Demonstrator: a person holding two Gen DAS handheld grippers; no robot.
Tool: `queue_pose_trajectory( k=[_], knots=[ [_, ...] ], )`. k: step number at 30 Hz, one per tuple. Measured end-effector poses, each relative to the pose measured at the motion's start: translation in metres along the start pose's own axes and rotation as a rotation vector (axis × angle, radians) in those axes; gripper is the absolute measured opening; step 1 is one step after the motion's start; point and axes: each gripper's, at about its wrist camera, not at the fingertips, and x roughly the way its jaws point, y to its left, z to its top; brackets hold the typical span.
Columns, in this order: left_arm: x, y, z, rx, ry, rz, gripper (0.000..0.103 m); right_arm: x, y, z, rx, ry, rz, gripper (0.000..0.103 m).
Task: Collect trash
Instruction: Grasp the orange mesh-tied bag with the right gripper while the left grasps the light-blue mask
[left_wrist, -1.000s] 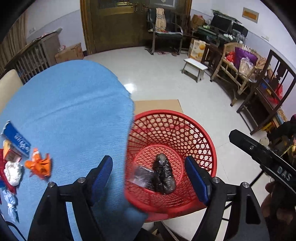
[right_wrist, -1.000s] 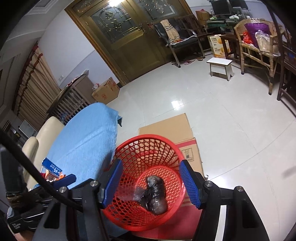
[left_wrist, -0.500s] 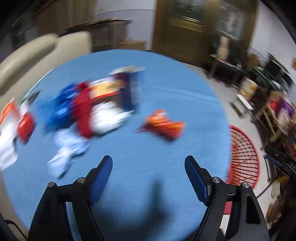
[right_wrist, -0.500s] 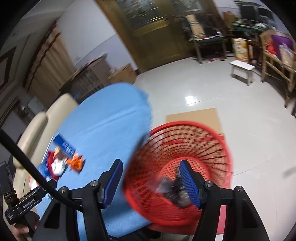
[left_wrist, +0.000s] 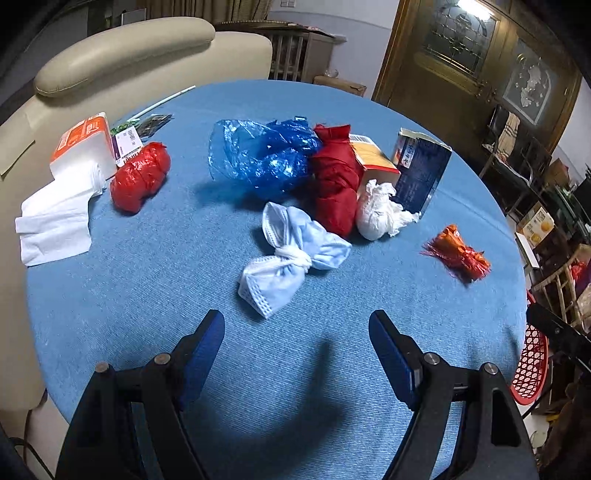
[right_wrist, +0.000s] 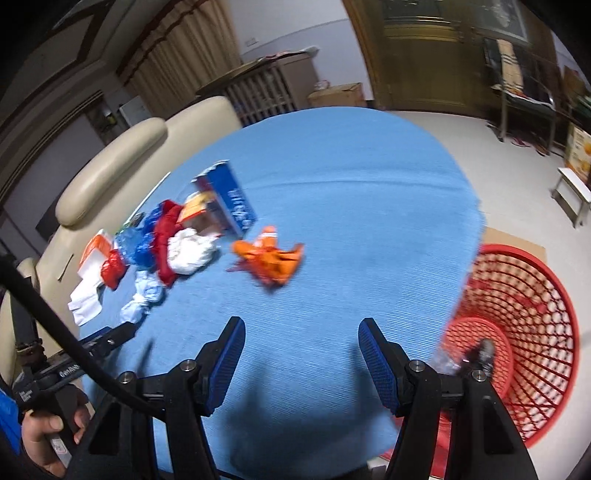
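Trash lies on the blue tablecloth (left_wrist: 155, 280): a knotted pale blue face mask (left_wrist: 291, 254), a white wad (left_wrist: 376, 210), a red bag (left_wrist: 334, 184), a crumpled blue bag (left_wrist: 262, 155), a small red bundle (left_wrist: 138, 177), an orange wrapper (left_wrist: 458, 253) (right_wrist: 269, 258) and a blue carton (left_wrist: 421, 170). My left gripper (left_wrist: 297, 328) hangs open just short of the mask, nothing between its fingers. My right gripper (right_wrist: 301, 339) is open and empty over bare cloth, with the orange wrapper ahead. The red basket (right_wrist: 524, 321) stands on the floor at the right with a dark bag (right_wrist: 480, 354) inside.
A tissue pack (left_wrist: 85, 144) and white tissues (left_wrist: 55, 218) lie at the table's left. A beige sofa (left_wrist: 122, 55) backs the table. Cardboard (right_wrist: 517, 240) lies under the basket. A hand (right_wrist: 48, 435) holds the left gripper's handle. Chairs and boxes stand at the far right.
Both grippers have swung left from above the red basket to over the table. The left now faces the trash pile; the basket has slid to the right edge of both views.
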Motion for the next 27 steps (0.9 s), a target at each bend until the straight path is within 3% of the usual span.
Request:
queue_pose_trajectory(
  k=[6, 13, 19, 27],
  knots=[
    [0.011, -0.005, 0.012, 0.039, 0.020, 0.028, 0.081, 0.019, 0.044, -0.018, -0.086, 0.027, 0.072, 0.068],
    [0.018, -0.014, 0.021, 0.061, 0.023, 0.061, 0.081, 0.032, 0.057, -0.032, -0.120, 0.053, 0.154, 0.068],
    [0.026, -0.024, 0.024, 0.064, 0.044, 0.087, 0.081, 0.028, 0.036, -0.026, -0.093, 0.032, 0.161, 0.068],
    [0.026, -0.024, 0.024, 0.073, 0.034, 0.094, 0.081, 0.029, -0.021, 0.001, 0.042, 0.001, 0.073, 0.068]
  ],
)
